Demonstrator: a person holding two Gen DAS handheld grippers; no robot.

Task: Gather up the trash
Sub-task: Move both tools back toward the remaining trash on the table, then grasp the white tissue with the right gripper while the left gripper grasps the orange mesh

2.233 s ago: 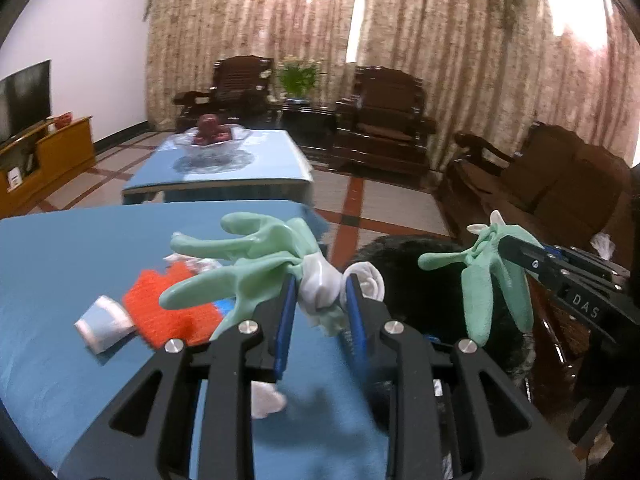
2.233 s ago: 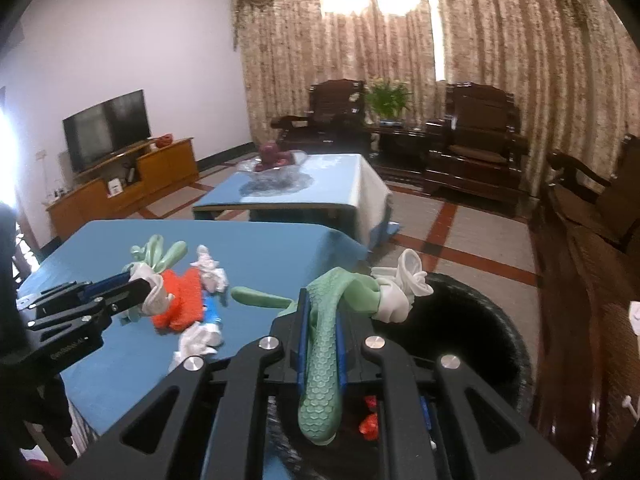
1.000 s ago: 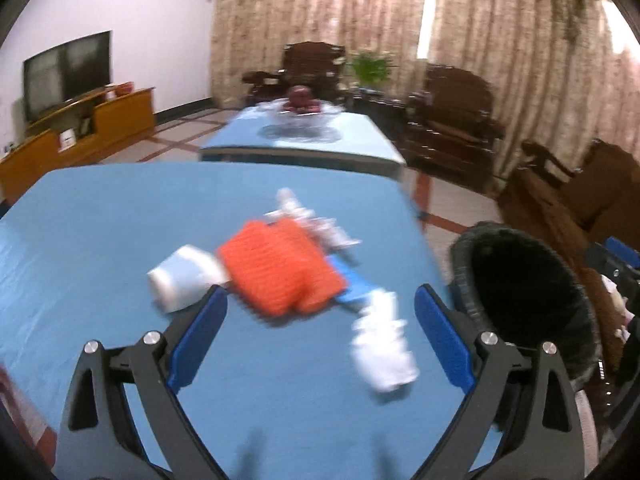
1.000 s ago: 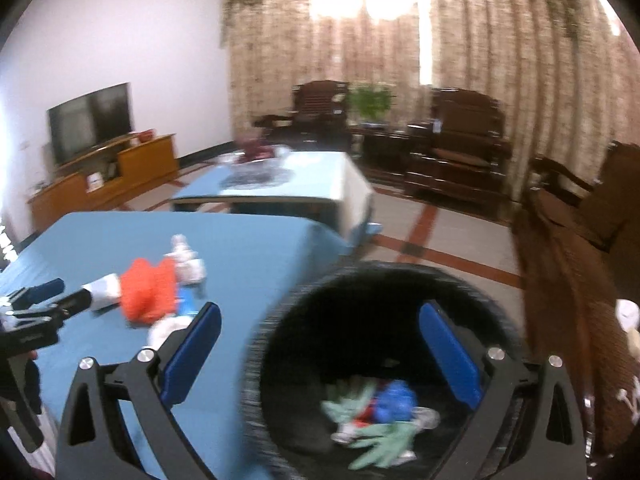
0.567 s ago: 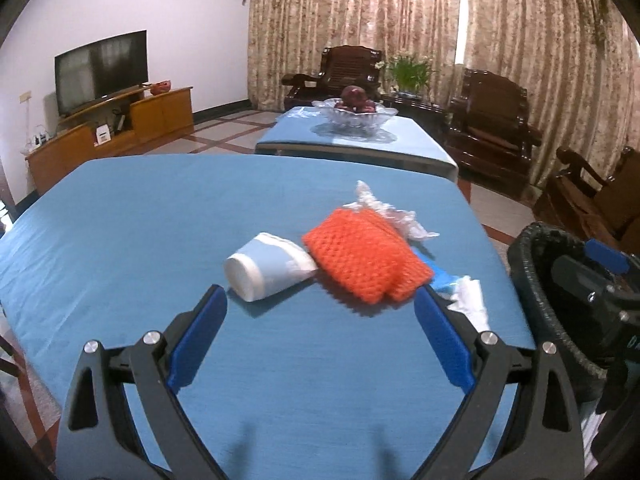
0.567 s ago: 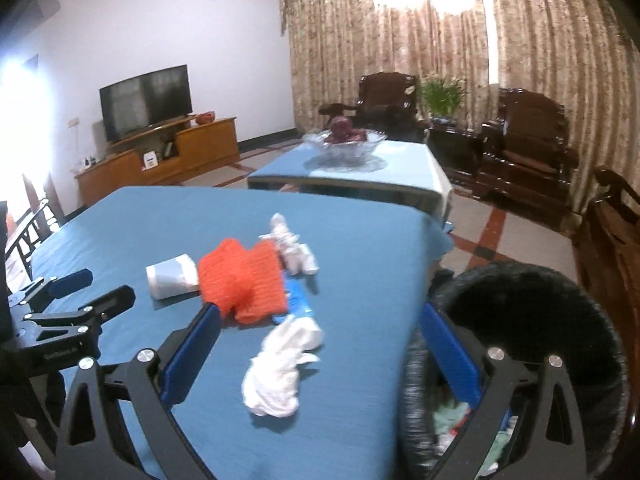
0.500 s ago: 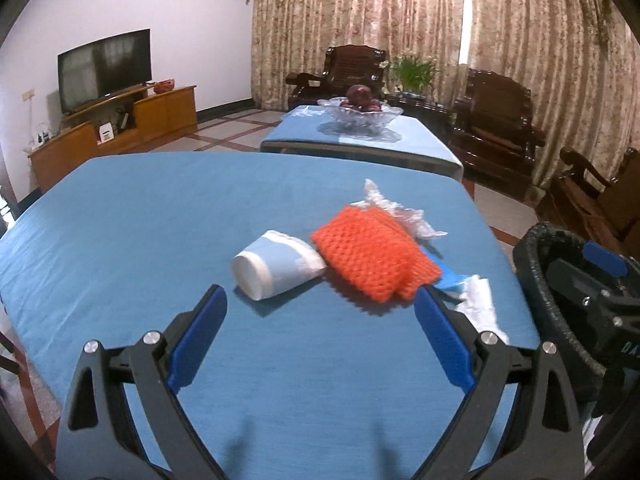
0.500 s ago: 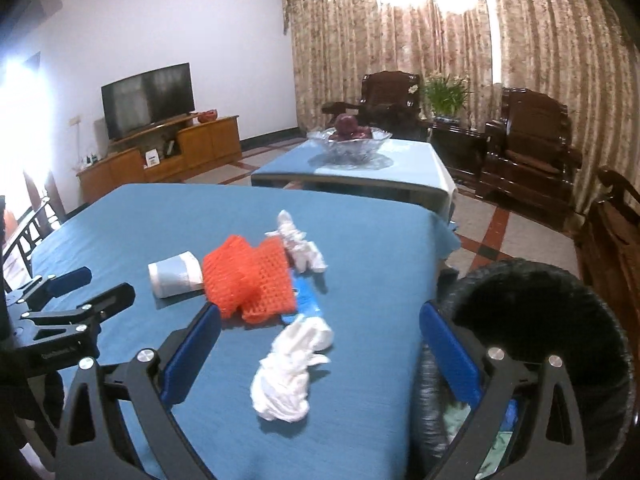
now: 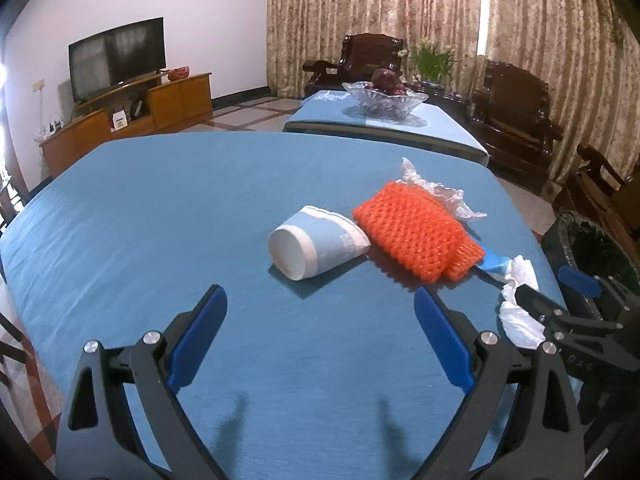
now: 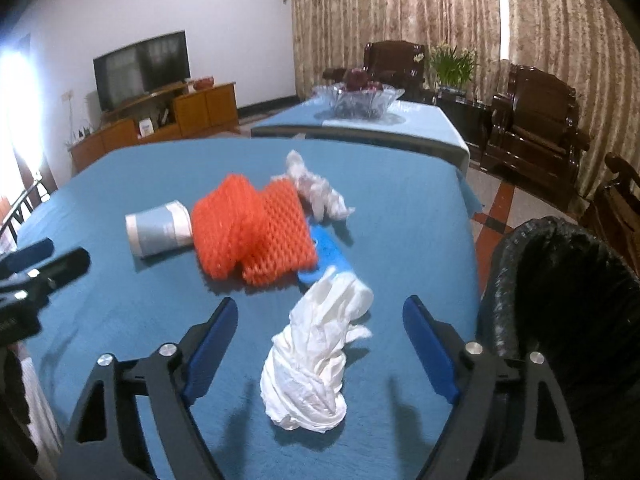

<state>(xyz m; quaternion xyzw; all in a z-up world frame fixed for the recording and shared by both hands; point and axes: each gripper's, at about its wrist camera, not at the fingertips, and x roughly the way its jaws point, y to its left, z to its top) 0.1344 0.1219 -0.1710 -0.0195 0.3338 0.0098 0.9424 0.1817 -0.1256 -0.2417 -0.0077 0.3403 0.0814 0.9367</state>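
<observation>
Living room with patterned curtains point(image 9: 400, 20), dark wooden armchairs point(image 9: 516, 112), a television point(image 9: 116, 60) on a low cabinet point(image 9: 132, 120), and a second table carrying a glass fruit bowl point(image 9: 384, 98). In the foreground stands a bench point(image 9: 160, 208) under a blue cloth, with the trash grouped toward its 3 o'clock side as seen from the left wrist.

Left gripper point(image 9: 320, 332): jaws spread wide, holding nothing, poised above the near edge of the bench. At its 12 o'clock lies a paper cup point(image 9: 316, 246) on its side, mouth toward the camera. Touching the cup at 3 o'clock is an orange foam net point(image 9: 416, 232). Crumpled clear plastic point(image 9: 436, 192) lies at the net's far edge, and a blue wrapper point(image 9: 492, 260) shows from under its near right corner.

Right gripper point(image 10: 316, 340): jaws likewise spread wide and empty. Between its fingers, on the bench, lies a bunched white glove point(image 10: 316, 356); neither finger touches it. At 12 o'clock from the glove are the blue wrapper point(image 10: 326, 256), the net point(image 10: 252, 232), the plastic point(image 10: 316, 188) and, at 10 o'clock, the cup point(image 10: 158, 230).

A black-lined bin point(image 10: 560, 304) stands just beside the bench's edge, at 3 o'clock of the right gripper; its contents are not visible.
</observation>
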